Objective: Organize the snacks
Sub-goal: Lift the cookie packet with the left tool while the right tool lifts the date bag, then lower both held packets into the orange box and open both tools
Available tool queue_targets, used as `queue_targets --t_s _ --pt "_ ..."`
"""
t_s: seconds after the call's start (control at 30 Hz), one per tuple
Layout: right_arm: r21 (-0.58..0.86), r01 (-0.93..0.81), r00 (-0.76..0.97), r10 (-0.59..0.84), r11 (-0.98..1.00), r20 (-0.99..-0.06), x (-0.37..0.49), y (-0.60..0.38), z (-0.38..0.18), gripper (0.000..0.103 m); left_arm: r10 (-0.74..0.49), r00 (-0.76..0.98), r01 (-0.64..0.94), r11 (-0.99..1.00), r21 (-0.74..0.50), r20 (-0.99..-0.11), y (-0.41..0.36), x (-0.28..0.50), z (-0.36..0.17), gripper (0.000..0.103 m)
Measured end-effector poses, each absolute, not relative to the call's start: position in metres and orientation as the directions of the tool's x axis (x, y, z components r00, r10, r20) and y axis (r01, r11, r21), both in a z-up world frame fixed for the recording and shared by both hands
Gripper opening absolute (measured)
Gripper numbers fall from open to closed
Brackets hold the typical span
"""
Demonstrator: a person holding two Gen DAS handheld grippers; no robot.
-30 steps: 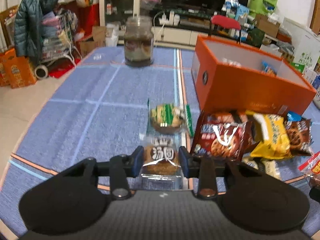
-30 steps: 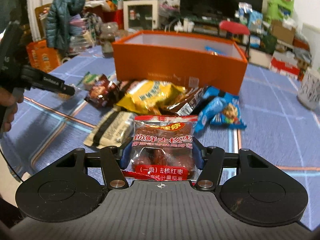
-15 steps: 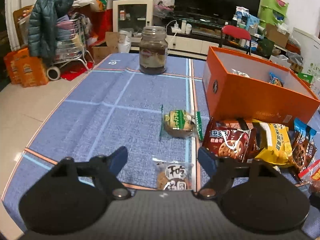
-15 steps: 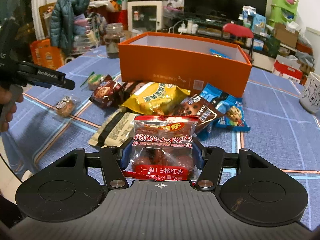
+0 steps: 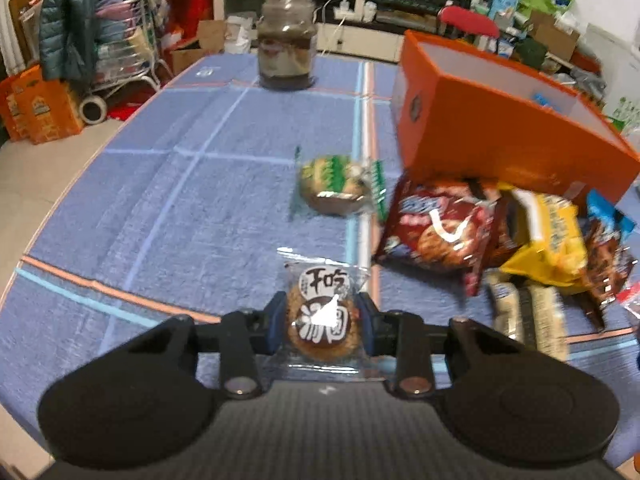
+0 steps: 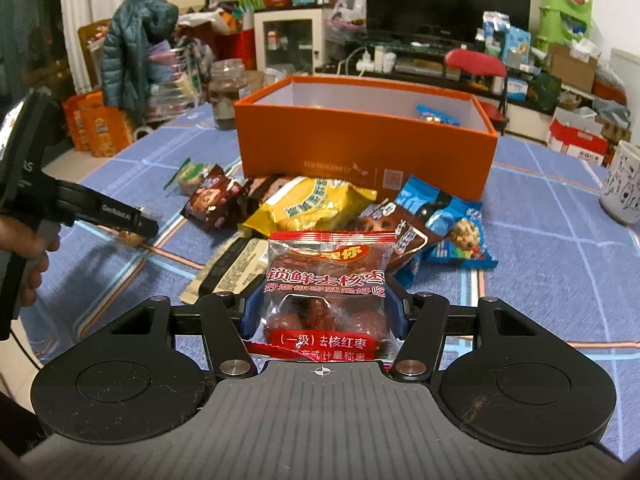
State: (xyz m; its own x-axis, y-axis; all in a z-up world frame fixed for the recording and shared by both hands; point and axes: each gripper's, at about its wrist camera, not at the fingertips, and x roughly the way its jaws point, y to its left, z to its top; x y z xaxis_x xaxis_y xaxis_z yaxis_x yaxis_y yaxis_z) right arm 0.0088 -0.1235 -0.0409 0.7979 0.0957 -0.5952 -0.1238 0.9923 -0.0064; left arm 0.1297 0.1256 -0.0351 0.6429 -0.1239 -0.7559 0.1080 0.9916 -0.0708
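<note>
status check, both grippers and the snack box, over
Left gripper shut on round cookie pack. Right gripper shut on red date pack. Orange box open, snack pile lying before it.

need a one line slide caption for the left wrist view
Left gripper shut on a clear-wrapped round biscuit, with loose snack packets and an orange box ahead on the blue tablecloth.

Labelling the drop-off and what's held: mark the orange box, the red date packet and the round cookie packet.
orange box (image 6: pixel 360 152): right wrist view, on its front wall.
red date packet (image 6: pixel 326 280): right wrist view, on its printed front.
round cookie packet (image 5: pixel 322 320): left wrist view, on the cookie's middle.
</note>
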Motion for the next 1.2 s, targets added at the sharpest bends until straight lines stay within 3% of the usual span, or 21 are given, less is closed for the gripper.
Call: queue_targets --t_s 0.13,0.3,0.67,1.2 --pt "-0.055 -0.125 0.824 0.073 0.991 -0.562 0.005 -0.122 -0.036 0.046 -0.101 0.722 0.149 0.989 0.011 -0.685 0.108 0.119 -0.012 0.032" --pt "-0.102 -0.124 0.846 0.051 0.987 -0.531 0.004 -0.118 -0.032 0.046 -0.151 0.763 0.198 0.980 0.005 -0.629 0.094 0.107 0.009 0.032" --pt "-0.062 -0.051 0.876 0.015 0.997 -0.482 0.022 -0.126 0.003 0.046 -0.212 0.777 0.241 0.970 -0.031 -0.593 0.072 0.109 0.029 0.032" --pt "0.019 0.033 0.873 -0.020 0.999 -0.487 0.072 -0.138 0.034 0.046 -0.232 0.801 0.250 0.967 -0.043 -0.553 0.053 0.123 0.056 0.032"
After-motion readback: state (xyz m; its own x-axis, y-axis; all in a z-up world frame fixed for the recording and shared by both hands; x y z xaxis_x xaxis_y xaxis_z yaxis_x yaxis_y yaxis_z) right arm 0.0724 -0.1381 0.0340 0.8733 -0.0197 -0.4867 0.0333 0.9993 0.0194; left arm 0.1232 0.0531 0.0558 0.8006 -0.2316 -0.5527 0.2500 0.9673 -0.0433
